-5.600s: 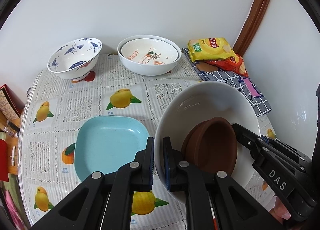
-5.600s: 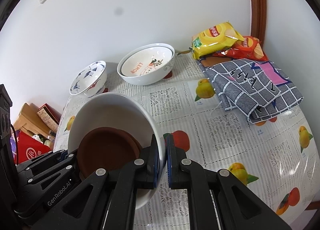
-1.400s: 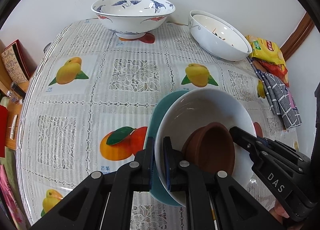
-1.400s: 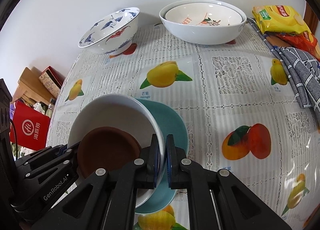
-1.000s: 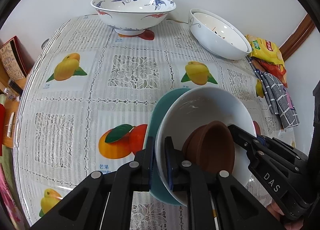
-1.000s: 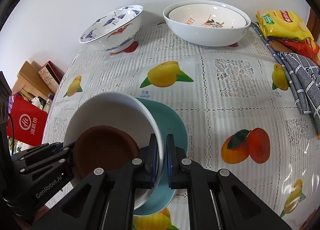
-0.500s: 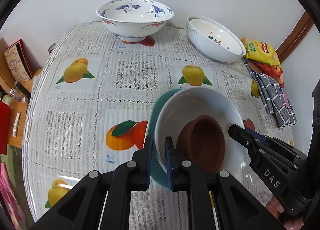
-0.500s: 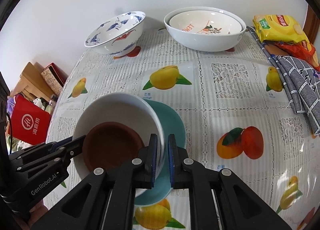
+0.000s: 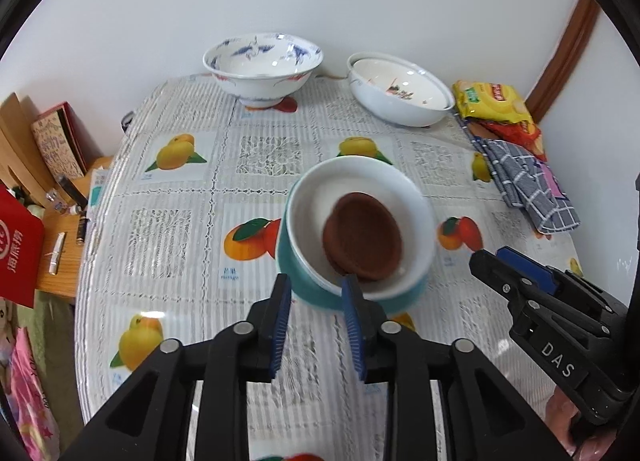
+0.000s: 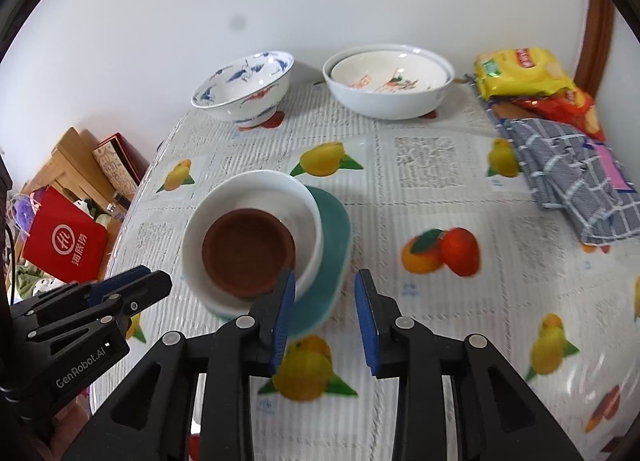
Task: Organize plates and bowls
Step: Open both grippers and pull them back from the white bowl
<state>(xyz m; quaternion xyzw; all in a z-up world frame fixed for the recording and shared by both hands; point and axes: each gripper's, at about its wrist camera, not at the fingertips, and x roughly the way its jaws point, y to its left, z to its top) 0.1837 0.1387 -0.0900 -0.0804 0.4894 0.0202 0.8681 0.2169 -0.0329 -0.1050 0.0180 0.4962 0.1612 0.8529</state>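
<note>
Both grippers, left gripper (image 9: 316, 325) and right gripper (image 10: 325, 315), have just released the white bowl (image 10: 256, 197), fingers apart and empty; it seems tilted on the teal plate (image 10: 334, 237), so back away gently.

right claw (image 9: 516, 261): "DAS" | left claw (image 10: 132, 281): "GenRobot.AI"

Our left gripper (image 9: 316, 315) and right gripper (image 10: 325, 313) both point steeply downward. Their jaws have just been opening, with nothing gripped between them.
</note>
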